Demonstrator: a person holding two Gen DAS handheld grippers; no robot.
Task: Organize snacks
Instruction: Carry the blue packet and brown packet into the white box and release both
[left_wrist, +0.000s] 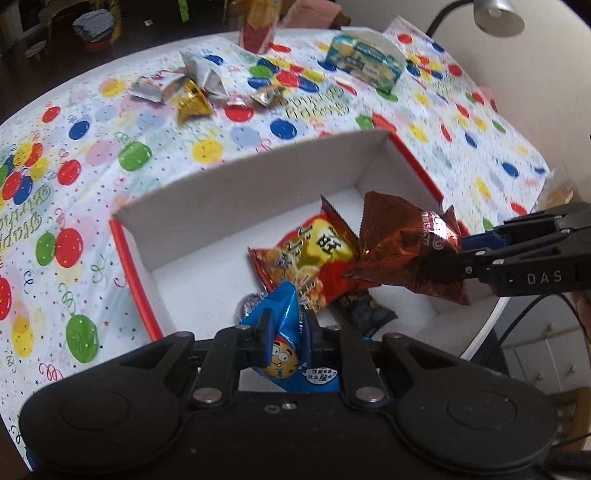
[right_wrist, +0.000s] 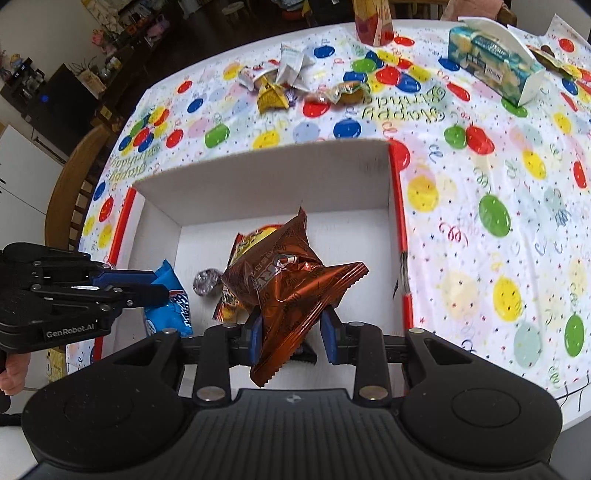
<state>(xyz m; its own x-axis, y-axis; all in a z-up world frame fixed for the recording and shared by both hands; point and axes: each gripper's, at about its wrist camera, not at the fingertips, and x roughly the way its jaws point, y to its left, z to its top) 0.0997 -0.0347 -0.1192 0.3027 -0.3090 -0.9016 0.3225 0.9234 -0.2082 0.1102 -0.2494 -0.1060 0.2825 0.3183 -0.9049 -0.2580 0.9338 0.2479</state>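
A white cardboard box (left_wrist: 236, 192) (right_wrist: 266, 184) with red outer sides lies open on the balloon-print tablecloth. My left gripper (left_wrist: 288, 328) (right_wrist: 162, 291) is shut on a blue snack packet (left_wrist: 284, 350) (right_wrist: 173, 306) over the box's near edge. My right gripper (right_wrist: 291, 332) (left_wrist: 458, 254) is shut on a brown foil packet (right_wrist: 291, 288) (left_wrist: 402, 247), held above the box. On the box floor lie a red-and-yellow packet (left_wrist: 314, 258) (right_wrist: 251, 236), a small round silver sweet (right_wrist: 206, 282) (left_wrist: 250, 306) and a dark packet (left_wrist: 365, 314).
Several loose wrappers and a gold packet (left_wrist: 192, 105) (right_wrist: 271, 98) lie at the table's far side. A blue-green tissue box (left_wrist: 365, 62) (right_wrist: 491, 66) stands at the back right, a red-and-yellow carton (left_wrist: 258, 26) (right_wrist: 373, 20) behind. A lamp (left_wrist: 495, 14) hangs at upper right.
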